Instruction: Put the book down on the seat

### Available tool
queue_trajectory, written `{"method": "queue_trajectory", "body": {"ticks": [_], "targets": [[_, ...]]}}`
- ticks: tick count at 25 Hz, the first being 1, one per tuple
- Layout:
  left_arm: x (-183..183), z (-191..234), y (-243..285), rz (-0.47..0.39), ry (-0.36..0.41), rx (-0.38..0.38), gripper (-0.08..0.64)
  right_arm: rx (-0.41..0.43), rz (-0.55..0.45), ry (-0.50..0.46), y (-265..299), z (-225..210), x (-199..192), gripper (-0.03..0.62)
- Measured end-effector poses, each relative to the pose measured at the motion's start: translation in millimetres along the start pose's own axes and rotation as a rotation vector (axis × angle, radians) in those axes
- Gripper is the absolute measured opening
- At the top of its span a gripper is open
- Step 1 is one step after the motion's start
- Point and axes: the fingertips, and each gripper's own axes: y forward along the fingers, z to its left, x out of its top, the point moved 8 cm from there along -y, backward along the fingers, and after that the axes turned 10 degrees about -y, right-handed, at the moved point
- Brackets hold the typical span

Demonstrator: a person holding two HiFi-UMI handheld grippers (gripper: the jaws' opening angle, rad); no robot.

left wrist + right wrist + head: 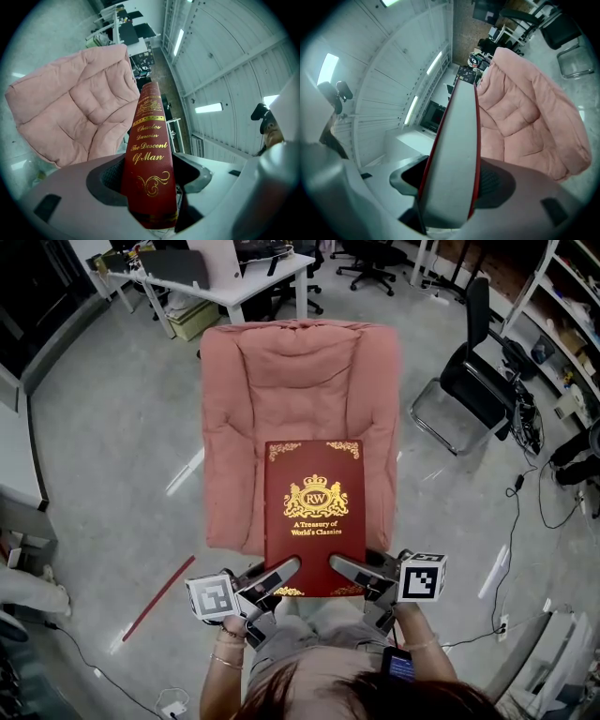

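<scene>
A thick red book [314,512] with gold print on its cover is held flat above the front of the pink padded seat [281,399]. My left gripper [278,579] grips its near left corner, shut on the spine [149,159], which carries gold lettering. At the near right corner my right gripper [352,576] is shut on the page edge [453,159]. Both gripper views show the pink chair [70,108] [529,122] beyond the book. The book's near edge sticks out past the seat front towards me.
A black office chair [478,381] stands to the right of the pink seat. White desks [216,282] lie behind it. A red strip [159,596] lies on the grey floor at left, cables [525,493] at right. Shelving [572,306] lines the far right.
</scene>
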Motion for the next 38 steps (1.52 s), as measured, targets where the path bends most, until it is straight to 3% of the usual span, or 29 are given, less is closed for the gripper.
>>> {"method": "queue_trajectory", "body": {"ticks": [16,32,38], "targets": [[9,10,19,-0.045,-0.02,0.021,0.272,0.045,0.044,0.017,12,-10,1,0.293],[32,45,17,-0.052,-0.067,0.061,0.272,0.033,0.112,0.046,47,-36,-5,0.293],[37,58,18,-0.057,-0.101,0.073,0.272,0.019,0.093,0.061,51,-50,-6,0.293]]}}
